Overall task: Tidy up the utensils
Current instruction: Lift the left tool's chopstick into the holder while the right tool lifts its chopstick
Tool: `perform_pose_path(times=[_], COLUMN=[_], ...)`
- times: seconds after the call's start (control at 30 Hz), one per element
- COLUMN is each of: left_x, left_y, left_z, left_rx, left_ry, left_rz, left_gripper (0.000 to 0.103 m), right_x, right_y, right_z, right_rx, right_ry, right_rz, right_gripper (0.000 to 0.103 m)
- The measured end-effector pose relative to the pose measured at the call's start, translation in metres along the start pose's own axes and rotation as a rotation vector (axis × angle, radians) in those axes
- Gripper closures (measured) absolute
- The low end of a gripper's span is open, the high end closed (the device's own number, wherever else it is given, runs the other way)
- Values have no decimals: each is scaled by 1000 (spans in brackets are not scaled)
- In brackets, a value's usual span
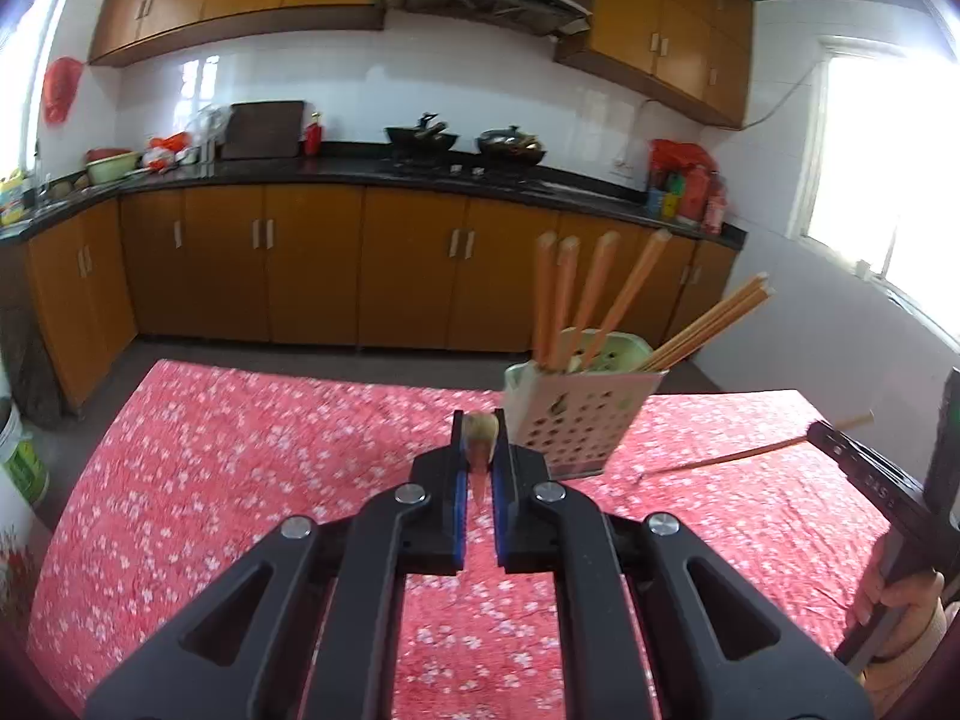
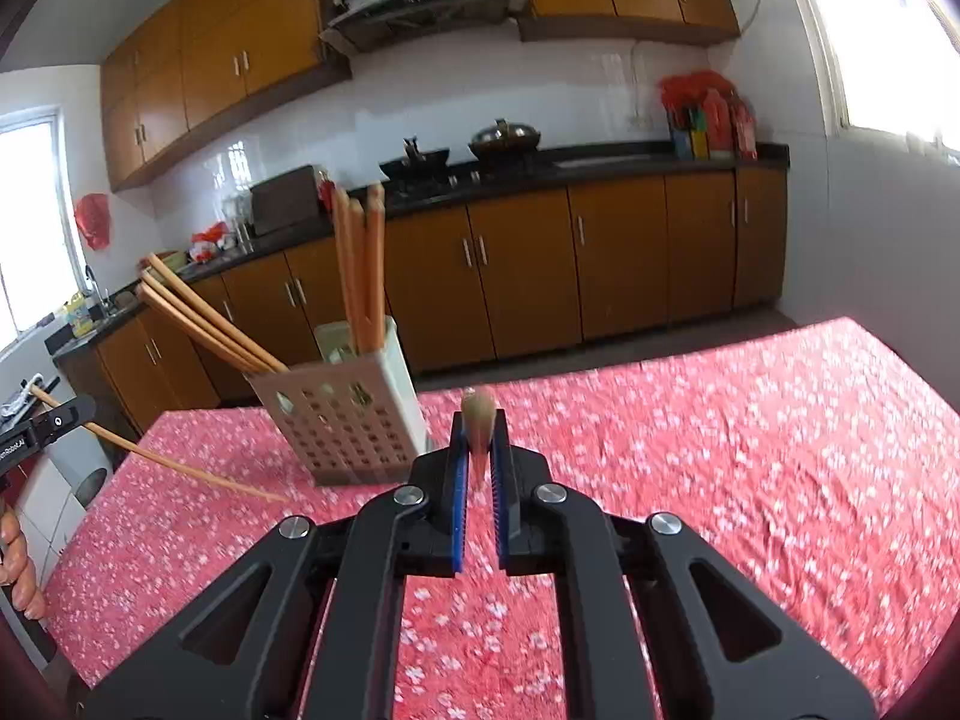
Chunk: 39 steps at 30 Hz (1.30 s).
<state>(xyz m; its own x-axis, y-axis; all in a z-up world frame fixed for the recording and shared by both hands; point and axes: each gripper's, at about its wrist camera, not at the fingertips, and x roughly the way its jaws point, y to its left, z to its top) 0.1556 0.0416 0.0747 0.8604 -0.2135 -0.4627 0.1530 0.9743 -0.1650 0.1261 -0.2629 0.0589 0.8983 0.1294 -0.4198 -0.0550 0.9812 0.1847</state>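
Note:
A cream perforated utensil holder (image 1: pixel 576 420) (image 2: pixel 348 420) stands on the red floral tablecloth (image 1: pixel 240 450) (image 2: pixel 720 450) with several wooden chopsticks (image 1: pixel 594 294) (image 2: pixel 360 264) sticking out of it. My left gripper (image 1: pixel 480 429) is shut on one chopstick (image 1: pixel 482 456), seen end-on between the blue pads, just left of the holder. My right gripper (image 2: pixel 478 429) is shut on another chopstick (image 2: pixel 478 420), just right of the holder. Each wrist view also shows the other gripper (image 1: pixel 840 444) (image 2: pixel 54 420) holding its long chopstick (image 1: pixel 738 453) (image 2: pixel 180 468) slanted down over the cloth.
The table's far edge lies just behind the holder, with floor and orange cabinets (image 1: pixel 312 276) beyond. A dark counter (image 2: pixel 600 159) carries woks and bottles. A white bucket (image 1: pixel 18 450) stands at the table's left. A person's hand (image 1: pixel 894 606) grips the right tool.

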Motion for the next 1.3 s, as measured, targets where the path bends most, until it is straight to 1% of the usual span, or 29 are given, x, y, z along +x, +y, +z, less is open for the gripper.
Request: perform_pose_path(times=[0.1, 0.2, 0.23, 0.33, 0.43, 0.6, 0.7, 0.8, 0.87, 1.0, 1.13, 1.3], left_x=[-9, -20, -22, -34, -41, -46, -42, -35, -28, -11, 5, 24], left_y=[-10, -22, -26, -43, -57, -80, -88, -93, -96, -99, -95, -93], left_z=[14, 28, 28, 45, 58, 82, 91, 98, 102, 105, 106, 104], left_rx=[24, 49, 55, 77, 90, 117, 135, 152, 170, 199, 189, 191], left_ry=[-17, -41, -48, -88, -130, -203, -215, -209, -194, -159, -140, -139], left_rz=[-40, -77, -86, -134, -155, -153, -131, -114, -102, -73, -59, -44], left_gripper=[95, 95, 95, 95, 95, 95, 95, 95, 95, 95, 96, 95], right_x=[-10, -22, -25, -38, -47, -55, -52, -39, -32, -6, 15, 29], right_y=[7, 13, 15, 21, 27, 42, 50, 57, 61, 64, 67, 67], right_z=[16, 35, 40, 58, 75, 101, 110, 115, 113, 110, 106, 99], right_rx=[-8, -6, -5, -7, -7, -24, -38, -51, -54, -64, -73, -77], right_ry=[-37, -80, -91, -140, -197, -308, -361, -392, -394, -366, -324, -281], right_rz=[22, 65, 80, 123, 157, 174, 168, 152, 145, 133, 123, 117], right_gripper=[95, 95, 95, 95, 95, 95, 95, 95, 95, 95, 95, 95])
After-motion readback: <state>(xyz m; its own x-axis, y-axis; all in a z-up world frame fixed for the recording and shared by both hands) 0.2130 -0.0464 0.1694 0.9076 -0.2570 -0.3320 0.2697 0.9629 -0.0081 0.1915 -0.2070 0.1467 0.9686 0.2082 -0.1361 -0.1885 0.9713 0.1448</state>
